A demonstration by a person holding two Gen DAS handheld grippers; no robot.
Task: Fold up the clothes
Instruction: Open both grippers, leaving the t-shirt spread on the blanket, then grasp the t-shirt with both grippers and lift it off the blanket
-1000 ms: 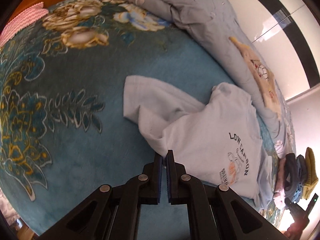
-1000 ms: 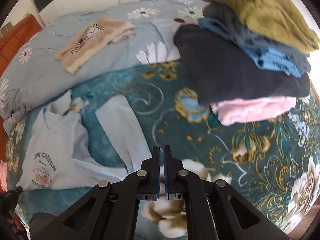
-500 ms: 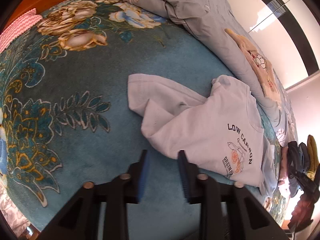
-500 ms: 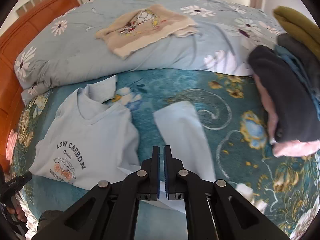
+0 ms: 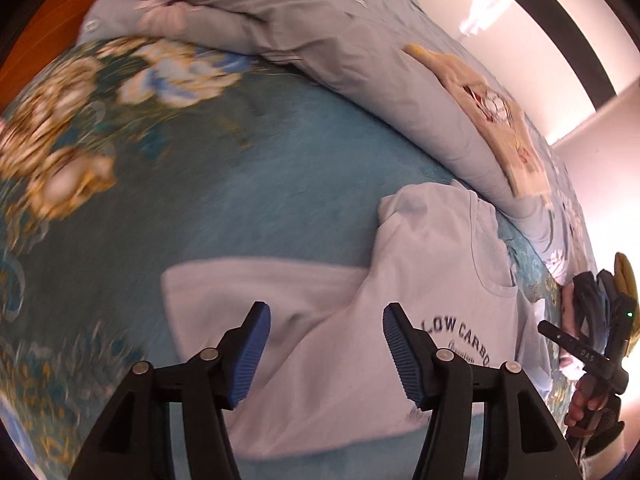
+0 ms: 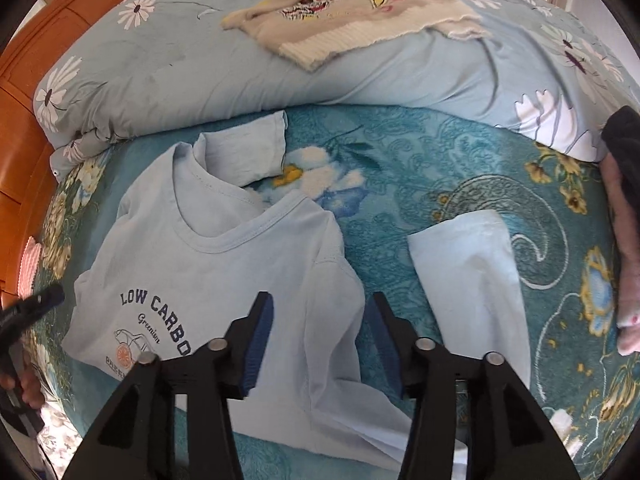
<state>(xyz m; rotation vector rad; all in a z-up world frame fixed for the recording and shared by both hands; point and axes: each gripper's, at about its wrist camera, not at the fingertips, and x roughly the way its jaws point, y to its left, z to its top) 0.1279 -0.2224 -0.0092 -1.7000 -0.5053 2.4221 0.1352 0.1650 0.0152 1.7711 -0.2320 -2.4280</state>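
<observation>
A T-shirt (image 6: 224, 276) is lying print-up on the bedspread (image 6: 420, 160), its neck pointing toward the duvet (image 6: 192, 68) that is lying bunched along the bed's far side. One sleeve is lying folded up just beside the duvet's edge; another flap is lying spread to the right, apart from the body. A knitted sweater (image 6: 352, 12) is resting on top of the duvet. A stack of folded clothes (image 6: 624, 216) is sitting at the bed's right edge. The headboard (image 6: 44, 40) is standing at the far left corner.
</observation>
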